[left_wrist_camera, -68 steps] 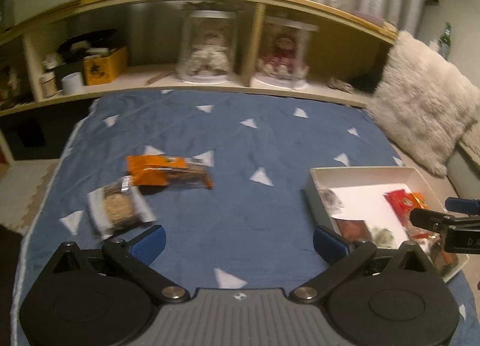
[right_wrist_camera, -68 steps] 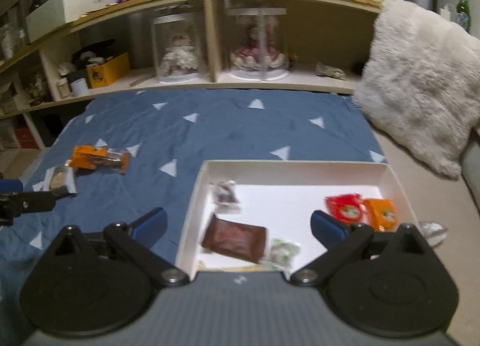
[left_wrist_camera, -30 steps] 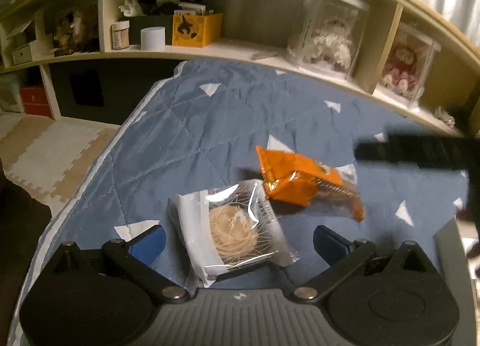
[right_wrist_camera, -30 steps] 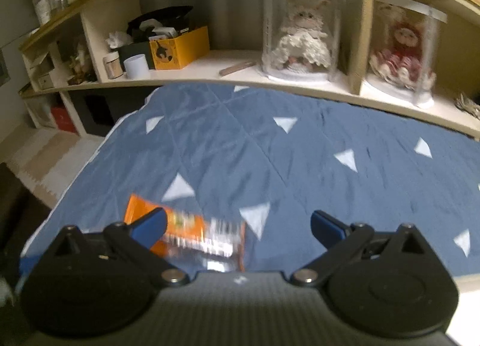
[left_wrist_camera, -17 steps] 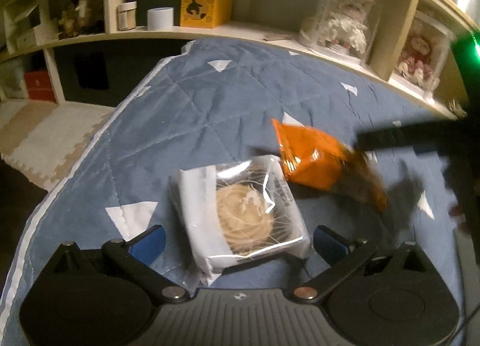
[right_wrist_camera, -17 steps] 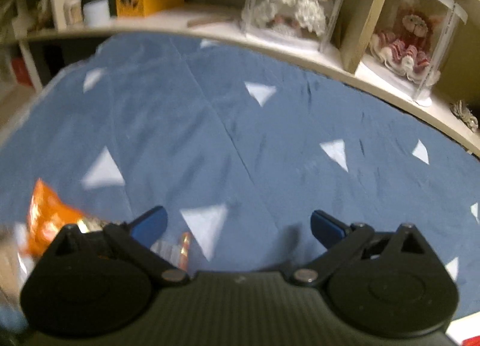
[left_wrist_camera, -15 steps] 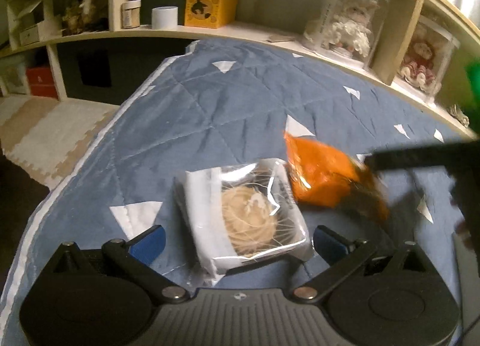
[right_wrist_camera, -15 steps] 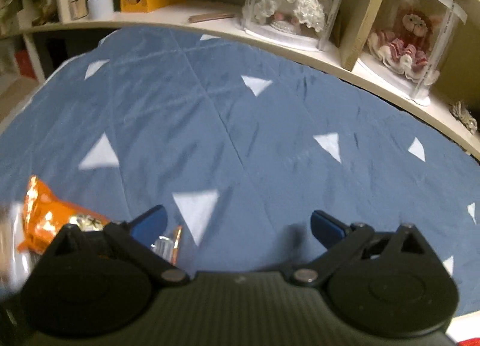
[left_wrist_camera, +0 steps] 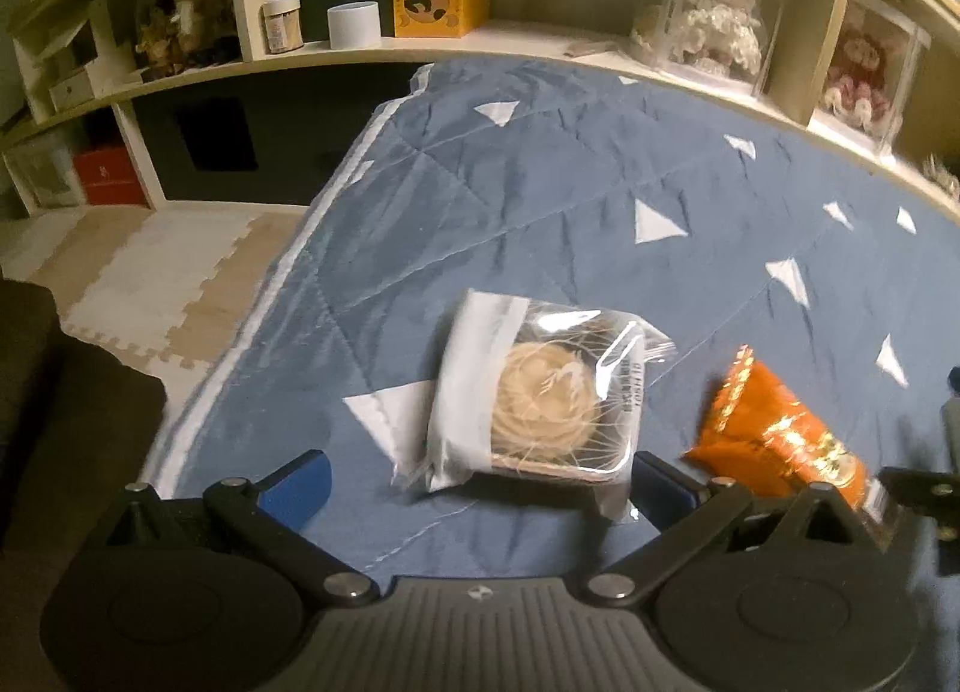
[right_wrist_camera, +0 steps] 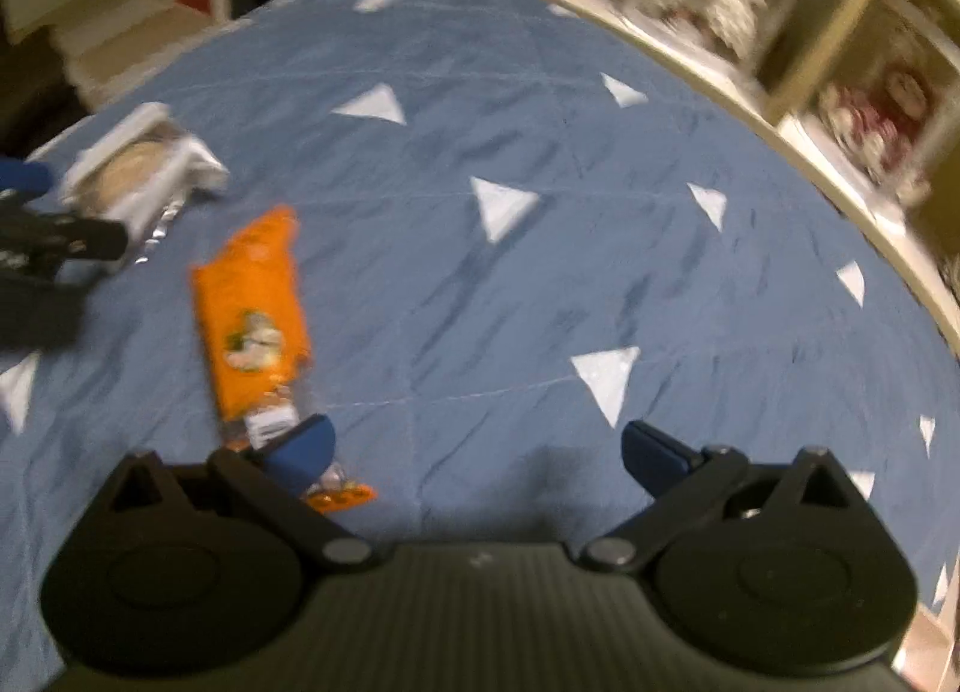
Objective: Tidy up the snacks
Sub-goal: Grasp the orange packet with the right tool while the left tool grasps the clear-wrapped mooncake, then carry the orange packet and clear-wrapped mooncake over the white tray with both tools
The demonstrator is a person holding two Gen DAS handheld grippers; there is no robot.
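A clear-and-white wrapped pastry [left_wrist_camera: 534, 398] lies on the blue bedspread [left_wrist_camera: 540, 200]. My left gripper [left_wrist_camera: 480, 482] stands open, its blue pads on either side of the pastry's near end. To the right lies an orange snack pack [left_wrist_camera: 786, 440], its near end hidden behind my left gripper's frame. In the right wrist view the orange snack pack [right_wrist_camera: 258, 320] lies lengthwise just ahead of the left blue fingertip [right_wrist_camera: 303, 446]. My right gripper [right_wrist_camera: 480, 452] is open with bare bedspread between its pads. The wrapped pastry [right_wrist_camera: 144, 170] shows at far left, beside the left gripper's dark arm.
A wooden shelf [left_wrist_camera: 420, 50] runs along the far edge of the bed, holding a yellow box [left_wrist_camera: 438, 2], a white cup [left_wrist_camera: 354, 24] and glass-cased dolls [left_wrist_camera: 714, 26]. The bed's left edge drops to floor mats [left_wrist_camera: 150, 272].
My left gripper has shifted so the pastry sits between its pads. The right view has swung left and down, bringing the orange pack beside its left finger; that view is blurred by motion.
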